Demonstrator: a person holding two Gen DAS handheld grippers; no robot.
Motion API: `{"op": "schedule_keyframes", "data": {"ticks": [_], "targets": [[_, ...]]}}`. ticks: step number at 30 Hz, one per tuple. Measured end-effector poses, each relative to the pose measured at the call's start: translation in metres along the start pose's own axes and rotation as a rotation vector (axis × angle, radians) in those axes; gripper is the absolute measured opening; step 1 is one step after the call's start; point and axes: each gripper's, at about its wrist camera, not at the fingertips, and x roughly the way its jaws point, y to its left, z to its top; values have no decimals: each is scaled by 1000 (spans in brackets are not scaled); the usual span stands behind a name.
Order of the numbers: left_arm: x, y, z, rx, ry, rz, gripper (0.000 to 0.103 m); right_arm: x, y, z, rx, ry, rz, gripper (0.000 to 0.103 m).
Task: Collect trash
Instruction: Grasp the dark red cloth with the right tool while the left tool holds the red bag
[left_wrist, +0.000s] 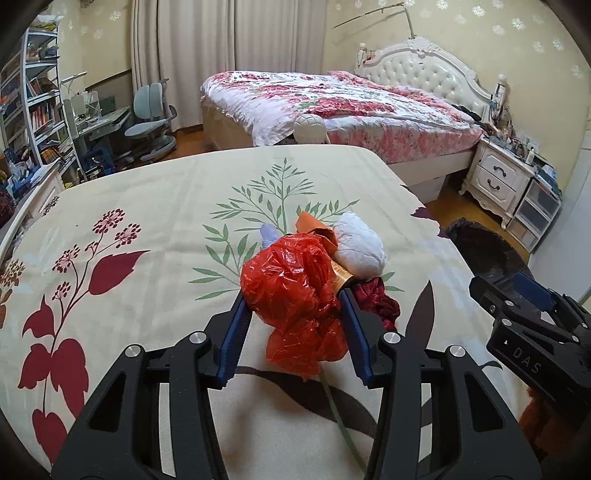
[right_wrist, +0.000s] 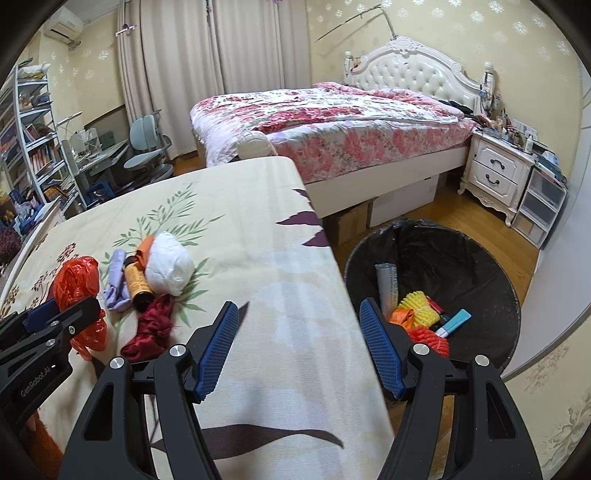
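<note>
A crumpled red plastic bag (left_wrist: 295, 314) lies on the floral tablecloth (left_wrist: 147, 206), and my left gripper (left_wrist: 293, 295) is shut on it, a blue pad pressing each side. Just beyond the bag sit a white tissue wad (left_wrist: 358, 245), an orange paper scrap (left_wrist: 312, 227), a brown bottle (right_wrist: 136, 282), a purple scrap (right_wrist: 118, 280) and a dark red cloth (right_wrist: 151, 328). My right gripper (right_wrist: 299, 305) hangs open and empty over the table's right edge, beside the black-lined trash bin (right_wrist: 461, 254).
The bin stands on the wooden floor right of the table and holds several pieces of trash (right_wrist: 421, 314). A bed (right_wrist: 332, 122) and a white nightstand (right_wrist: 495, 173) stand behind; a desk with a chair (right_wrist: 147, 147) and bookshelves are at the left.
</note>
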Motion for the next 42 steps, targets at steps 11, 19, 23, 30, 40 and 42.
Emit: {"op": "schedule_keyframes", "data": {"ticks": [11, 19, 23, 30, 40, 42], "targets": [[-7, 43, -14, -31, 27, 42, 47, 6, 54, -3, -73, 36, 98, 67], [-4, 70, -23, -60, 52, 69, 47, 23, 89, -9, -142, 94, 121, 59], [-3, 75, -24, -66, 53, 66, 47, 31, 94, -14, -156, 134, 115, 42], [-1, 74, -24, -72, 53, 51, 47, 24, 85, -15, -141, 131, 115, 31], [-4, 49, -18, -52, 28, -3, 47, 5, 52, -10, -90, 83, 85, 31], [-6, 39, -16, -36, 18, -19, 47, 1, 41, -8, -73, 71, 70, 31]]}}
